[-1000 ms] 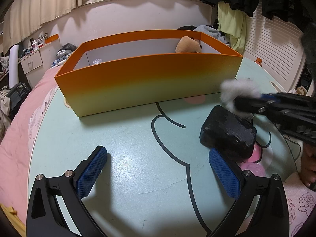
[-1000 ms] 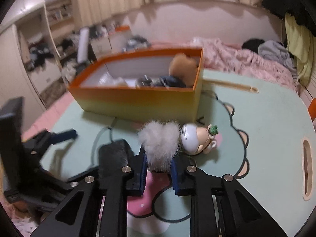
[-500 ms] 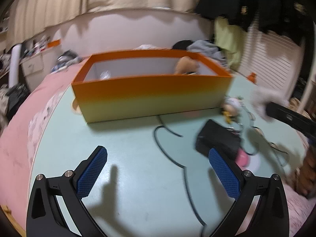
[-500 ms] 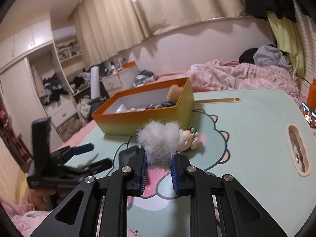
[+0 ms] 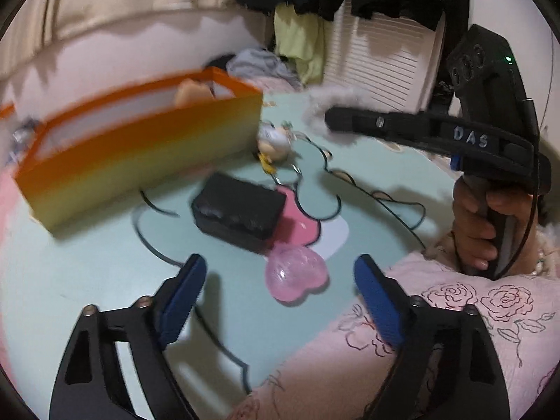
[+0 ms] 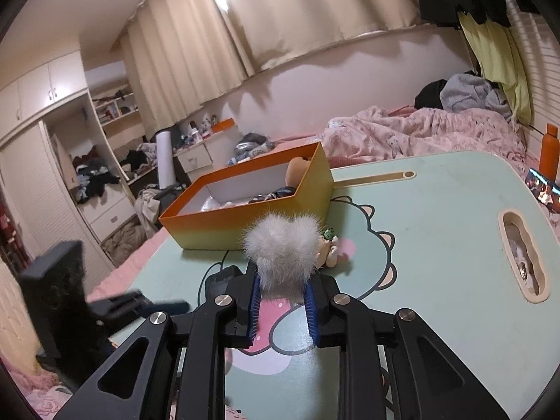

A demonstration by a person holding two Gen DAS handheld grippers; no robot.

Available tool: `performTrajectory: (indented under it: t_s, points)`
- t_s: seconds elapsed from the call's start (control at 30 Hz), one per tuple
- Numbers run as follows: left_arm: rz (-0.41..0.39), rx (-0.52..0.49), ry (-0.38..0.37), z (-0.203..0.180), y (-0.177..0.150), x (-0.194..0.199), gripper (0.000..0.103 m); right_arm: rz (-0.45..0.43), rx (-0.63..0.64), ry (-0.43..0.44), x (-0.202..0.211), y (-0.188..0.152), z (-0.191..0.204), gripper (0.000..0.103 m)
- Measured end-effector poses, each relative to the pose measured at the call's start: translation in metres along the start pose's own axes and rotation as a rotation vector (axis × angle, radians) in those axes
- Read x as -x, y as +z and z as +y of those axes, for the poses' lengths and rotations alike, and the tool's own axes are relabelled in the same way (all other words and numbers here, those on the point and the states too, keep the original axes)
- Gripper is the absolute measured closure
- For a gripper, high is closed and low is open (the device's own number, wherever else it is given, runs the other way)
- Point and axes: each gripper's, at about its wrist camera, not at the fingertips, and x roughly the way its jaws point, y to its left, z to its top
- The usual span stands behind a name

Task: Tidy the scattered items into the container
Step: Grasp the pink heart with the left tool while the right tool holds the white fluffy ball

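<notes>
The right gripper (image 6: 282,309) is clamped on a grey pompom (image 6: 282,250), held above the table (image 6: 437,231), probably to carry it over the wall of the box (image 6: 259,222). The left gripper (image 5: 276,297) hangs wide open and empty over a pink heart (image 5: 295,274), likely its next pick. Past the heart lies a black block (image 5: 239,208). Farther on, a small doll (image 5: 274,140) lies just beside the box corner. The box already holds a plush toy (image 6: 297,169) and other bits.
</notes>
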Motion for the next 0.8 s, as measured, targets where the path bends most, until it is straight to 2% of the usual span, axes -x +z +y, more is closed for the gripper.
performTrajectory:
  t_s: [0.07,0.13,0.2,0.27,0.43,0.6,0.73,0.77,0.8]
  points:
    - [-0.001,-0.019,-0.004,-0.005,0.001,-0.002,0.027,0.000,-0.004,0.001,-0.001,0.000,-0.002,0.080]
    - [-0.002,-0.029,0.012,-0.009,0.002,-0.002,0.034,0.002,-0.006,0.001,-0.001,0.000,-0.003,0.080]
    - [-0.007,-0.045,0.044,-0.011,0.003,-0.003,0.057,0.000,-0.005,0.001,-0.001,-0.001,-0.003,0.080]
    - [-0.014,-0.053,0.091,-0.011,0.005,-0.005,0.064,0.000,-0.004,0.001,-0.001,0.000,-0.003,0.080]
    - [-0.042,-0.008,0.204,0.008,0.009,-0.003,0.065,0.002,-0.005,0.001,-0.001,0.000,-0.003,0.080]
    - [-0.067,-0.003,0.241,0.010,0.006,-0.004,0.065,0.002,-0.006,0.000,-0.001,0.000,-0.003,0.080]
    - [-0.080,0.003,0.239,0.011,0.003,-0.005,0.064,0.004,-0.010,0.003,-0.002,-0.001,-0.003,0.080]
    - [-0.084,0.004,0.243,0.011,0.002,-0.005,0.061,0.004,-0.010,0.003,-0.002,-0.002,-0.003,0.080]
    - [-0.087,0.008,0.257,0.012,0.001,-0.005,0.049,0.004,-0.009,0.002,-0.002,-0.002,-0.002,0.080]
